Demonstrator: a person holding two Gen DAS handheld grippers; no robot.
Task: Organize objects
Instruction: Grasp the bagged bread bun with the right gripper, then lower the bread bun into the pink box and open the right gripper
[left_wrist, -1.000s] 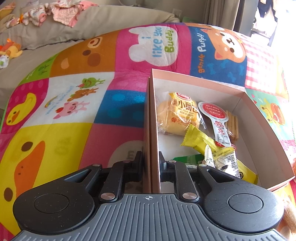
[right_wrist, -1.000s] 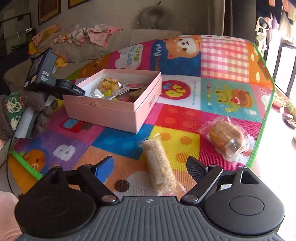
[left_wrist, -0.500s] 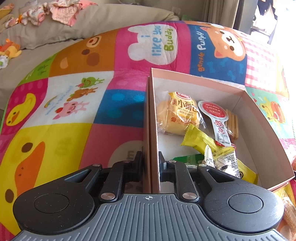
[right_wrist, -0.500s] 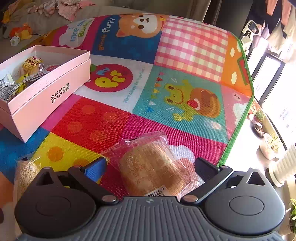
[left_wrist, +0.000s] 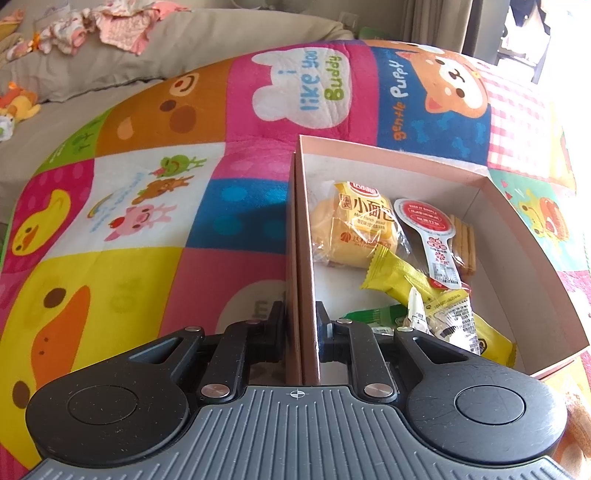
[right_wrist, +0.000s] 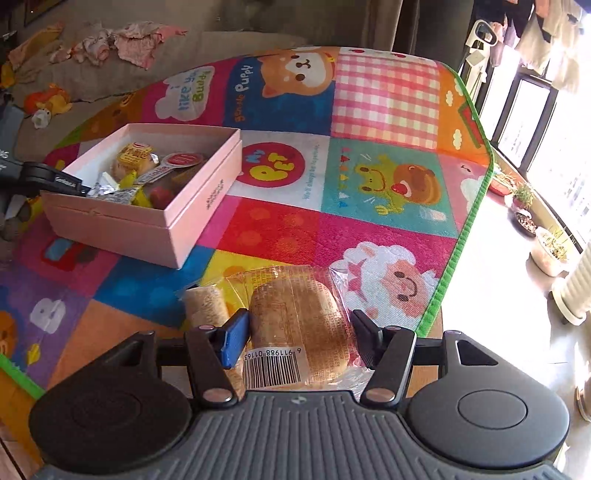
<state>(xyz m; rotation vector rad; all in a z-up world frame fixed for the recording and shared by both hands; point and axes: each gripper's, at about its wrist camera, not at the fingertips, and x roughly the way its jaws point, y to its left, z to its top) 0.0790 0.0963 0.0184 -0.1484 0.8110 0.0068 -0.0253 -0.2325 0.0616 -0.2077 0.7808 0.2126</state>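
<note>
Here a quilted play mat (right_wrist: 384, 173) of bright cartoon squares covers the floor, with a beige sofa (left_wrist: 207, 40) behind and sunlit windows (right_wrist: 532, 122) beside it. My left tongs (left_wrist: 300, 328) clamp the pink cardboard box's (left_wrist: 532, 266) thin wall. My right tongs (right_wrist: 300, 332), just closing, press a round bun in crinkly clear wrap (right_wrist: 299, 321).

Home living room, cartoon play mat (right_wrist: 384, 122), sofa (left_wrist: 207, 40), potted plants (right_wrist: 524, 199)
</note>
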